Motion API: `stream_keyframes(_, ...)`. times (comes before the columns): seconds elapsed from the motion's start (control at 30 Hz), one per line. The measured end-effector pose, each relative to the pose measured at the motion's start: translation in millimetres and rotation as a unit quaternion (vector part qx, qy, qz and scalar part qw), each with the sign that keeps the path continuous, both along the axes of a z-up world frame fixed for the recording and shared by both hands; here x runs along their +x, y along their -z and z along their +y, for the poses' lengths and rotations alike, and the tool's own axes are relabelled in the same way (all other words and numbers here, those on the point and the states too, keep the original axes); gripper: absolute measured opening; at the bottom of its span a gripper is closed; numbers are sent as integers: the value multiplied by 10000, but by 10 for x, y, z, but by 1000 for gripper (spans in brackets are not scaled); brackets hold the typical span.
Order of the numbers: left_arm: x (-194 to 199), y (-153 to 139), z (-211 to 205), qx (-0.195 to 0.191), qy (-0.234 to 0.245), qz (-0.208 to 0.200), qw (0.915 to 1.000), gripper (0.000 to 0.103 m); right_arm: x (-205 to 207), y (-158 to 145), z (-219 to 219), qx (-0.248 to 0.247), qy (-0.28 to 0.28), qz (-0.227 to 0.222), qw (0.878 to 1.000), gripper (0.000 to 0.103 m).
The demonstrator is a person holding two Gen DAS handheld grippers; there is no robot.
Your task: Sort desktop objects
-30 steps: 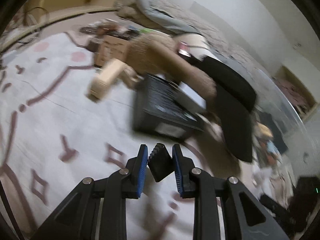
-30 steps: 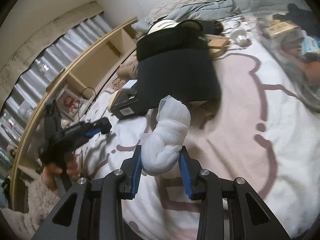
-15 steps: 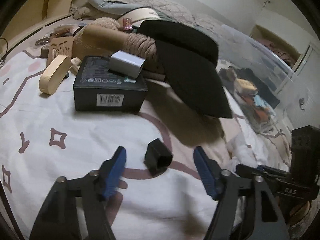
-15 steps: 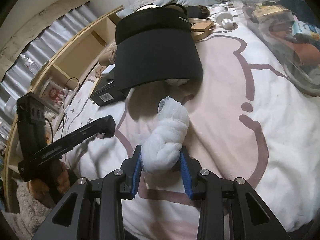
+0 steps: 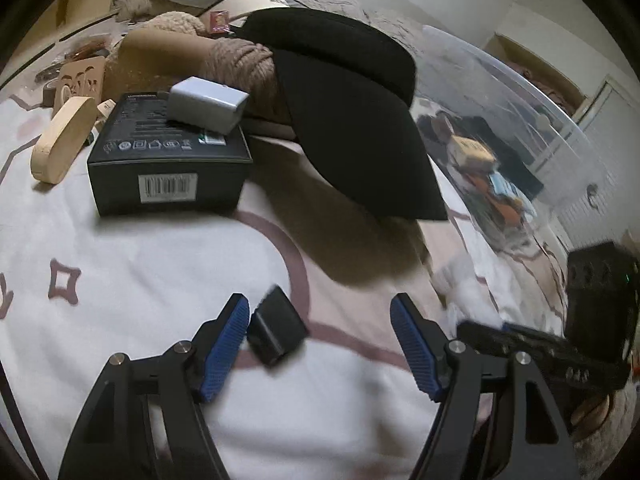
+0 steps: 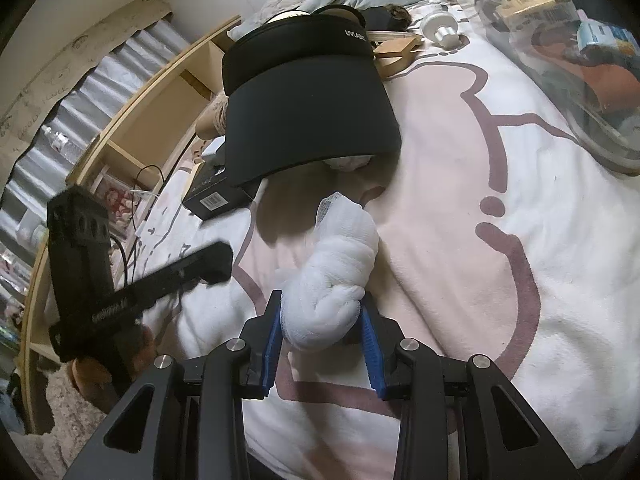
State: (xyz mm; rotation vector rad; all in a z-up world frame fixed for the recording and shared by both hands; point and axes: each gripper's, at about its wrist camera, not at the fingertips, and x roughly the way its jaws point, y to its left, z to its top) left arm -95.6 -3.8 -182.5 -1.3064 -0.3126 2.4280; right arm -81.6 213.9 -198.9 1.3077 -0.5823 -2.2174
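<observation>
A: What does the left hand-held gripper (image 5: 320,332) have?

B: Nothing. Its blue-padded jaws stand wide apart. A small black block (image 5: 276,330) lies on the bedspread (image 5: 140,280) between them, close against the left pad and well clear of the right one. It is squat and matte, and blurred, so I cannot tell more about its shape.

A: And the right hand-held gripper (image 6: 322,334)?

B: Its jaws are closed onto a white mesh bundle (image 6: 334,276). The bundle is soft gauzy fabric, knotted into a fat lump at the pads, with a looser tail running up toward 12 o'clock. Whether its far end touches the bedspread I cannot tell.

A: What lies farther off?

B: In the left wrist view, at 10 o'clock, a black carton (image 5: 168,160) with a barcode label on its near side, and a silver-grey box (image 5: 208,102) on top of it. Just left of the carton lies a pale wooden piece (image 5: 60,140). At 12 o'clock a black visor cap (image 5: 352,120) with a broad brim leans over the bedspread, a tan plush shape (image 5: 176,52) behind it. At 2 o'clock stands a clear plastic bin (image 5: 500,120) with things inside.

A: The bedspread itself?

B: White and pale pink, with mauve outlines.
</observation>
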Motion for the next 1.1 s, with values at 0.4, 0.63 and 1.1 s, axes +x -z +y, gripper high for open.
stream_keyframes(0.4, 142, -74, -2, -156, -42, 102, 9998, 72, -32, 51, 37, -202, 79, -160, 9996, 36)
stream_keyframes(0.63, 146, -11, 114, -655, 71, 93, 9978, 51, -56, 75, 96, -439, 164, -255, 9986, 36)
stream_keyframes(1.1, 169, 29, 144, -1060, 5, 81, 9943, 29, -36, 6, 92, -329, 182, -28, 9993, 36)
